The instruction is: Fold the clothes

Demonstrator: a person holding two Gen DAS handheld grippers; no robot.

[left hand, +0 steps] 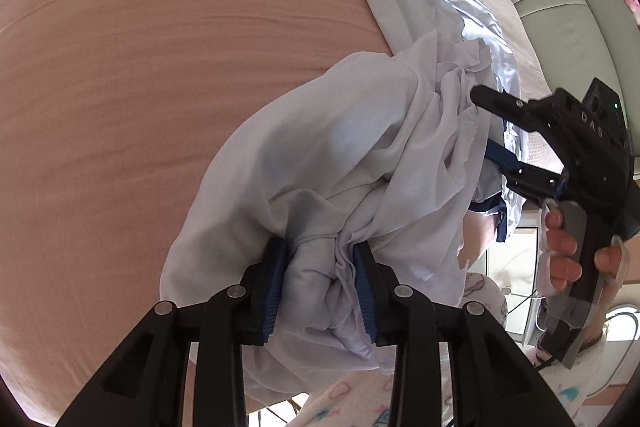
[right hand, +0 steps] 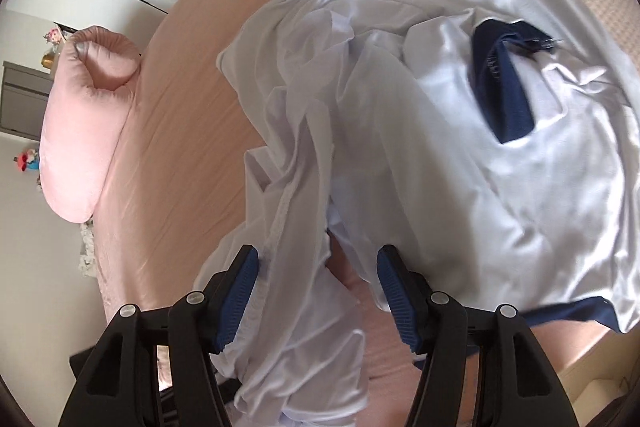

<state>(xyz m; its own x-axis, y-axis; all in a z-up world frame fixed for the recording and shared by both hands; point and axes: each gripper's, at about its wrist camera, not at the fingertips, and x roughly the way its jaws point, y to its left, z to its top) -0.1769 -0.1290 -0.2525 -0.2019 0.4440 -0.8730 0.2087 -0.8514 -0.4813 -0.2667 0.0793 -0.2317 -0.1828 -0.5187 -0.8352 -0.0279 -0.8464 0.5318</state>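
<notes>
While my left tongs [left hand: 320, 291] pinch a bunched fold of the white garment [left hand: 332, 155], it lies crumpled on the pink bed [left hand: 140, 67]; my right tongs [right hand: 318, 293] stand apart, loose cloth draped between the blue pads [right hand: 240, 291] without being pressed. A navy collar [right hand: 502, 95] shows at far right, a pink pillow [right hand: 88, 131] at left

Both wrist views downward, near garment [left hand: 360, 155]
</notes>
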